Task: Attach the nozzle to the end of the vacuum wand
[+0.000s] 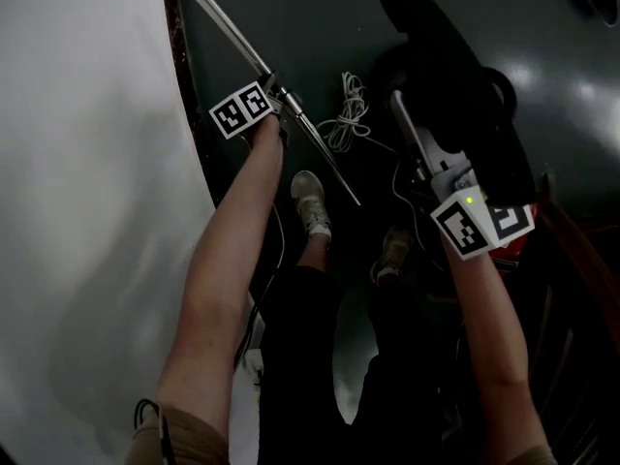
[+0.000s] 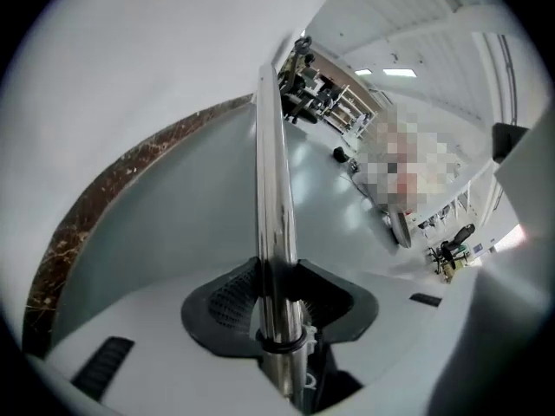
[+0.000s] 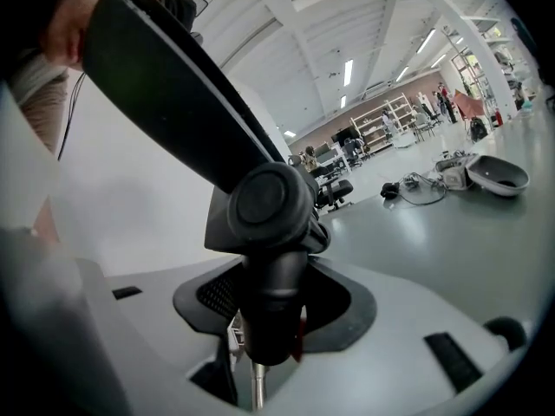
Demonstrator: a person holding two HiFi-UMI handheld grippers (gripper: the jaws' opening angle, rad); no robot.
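A long chrome vacuum wand slants from the upper left down toward the floor near my feet. My left gripper is shut on it partway along. In the left gripper view the wand rises straight out between the pads of the left gripper. The wide black nozzle hangs at the right, held by its round neck in my right gripper. In the right gripper view the nozzle fans up to the left from the right gripper, which is shut on its neck. Wand and nozzle are apart.
A white cord lies coiled on the dark floor between the two tools. A white wall with a brown baseboard runs down the left. The person's shoes stand below the wand. Far off lie a grey dish and chairs.
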